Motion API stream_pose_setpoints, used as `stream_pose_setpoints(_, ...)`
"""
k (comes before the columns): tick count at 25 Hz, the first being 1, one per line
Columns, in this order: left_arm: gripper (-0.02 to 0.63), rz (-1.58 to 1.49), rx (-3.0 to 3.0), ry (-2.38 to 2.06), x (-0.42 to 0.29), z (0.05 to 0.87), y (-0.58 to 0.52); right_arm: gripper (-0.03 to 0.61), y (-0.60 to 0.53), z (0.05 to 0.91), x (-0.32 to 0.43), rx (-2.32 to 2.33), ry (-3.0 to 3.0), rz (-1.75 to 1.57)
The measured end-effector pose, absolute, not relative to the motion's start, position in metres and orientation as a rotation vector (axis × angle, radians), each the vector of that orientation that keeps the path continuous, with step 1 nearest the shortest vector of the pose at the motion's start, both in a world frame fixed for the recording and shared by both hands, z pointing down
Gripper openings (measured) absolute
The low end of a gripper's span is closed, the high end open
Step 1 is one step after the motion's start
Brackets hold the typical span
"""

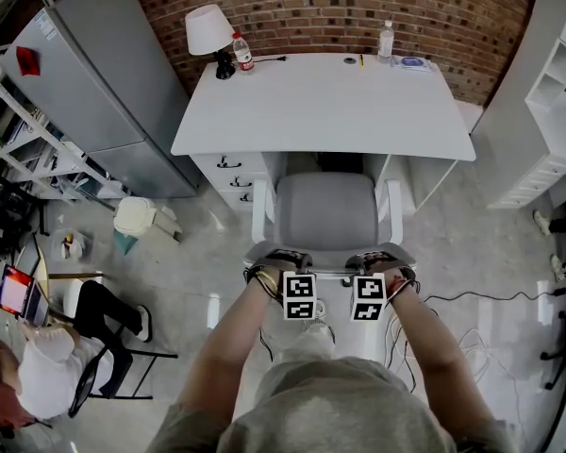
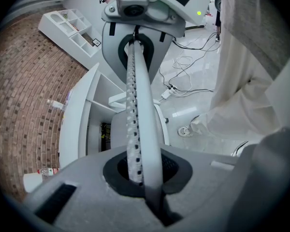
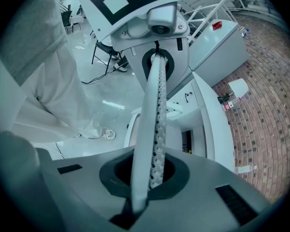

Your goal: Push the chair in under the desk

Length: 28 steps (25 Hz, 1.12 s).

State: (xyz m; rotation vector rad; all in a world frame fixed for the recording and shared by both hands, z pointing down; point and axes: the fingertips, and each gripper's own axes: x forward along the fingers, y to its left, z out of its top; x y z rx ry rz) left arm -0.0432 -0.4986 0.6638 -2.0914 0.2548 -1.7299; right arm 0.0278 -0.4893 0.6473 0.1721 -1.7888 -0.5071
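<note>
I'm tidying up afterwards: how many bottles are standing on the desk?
2. The red-labelled bottle stands beside the lamp at the desk's back left; the clear bottle at its back right. No more show.

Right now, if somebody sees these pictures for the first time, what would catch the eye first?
A grey chair stands before the white desk at the brick wall, not yet pushed in. The left gripper and right gripper, both shut, point at each other by its backrest. A white lamp stands on the desk's far left corner.
</note>
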Motion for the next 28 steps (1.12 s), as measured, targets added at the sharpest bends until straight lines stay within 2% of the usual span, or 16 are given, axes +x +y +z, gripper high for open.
stream_pose_setpoints(28,0.013,-1.723,-2.086,0.239,-0.051,0.662,-0.550,0.013,-0.538,0.645,0.020,0.189,-1.785,-0.485)
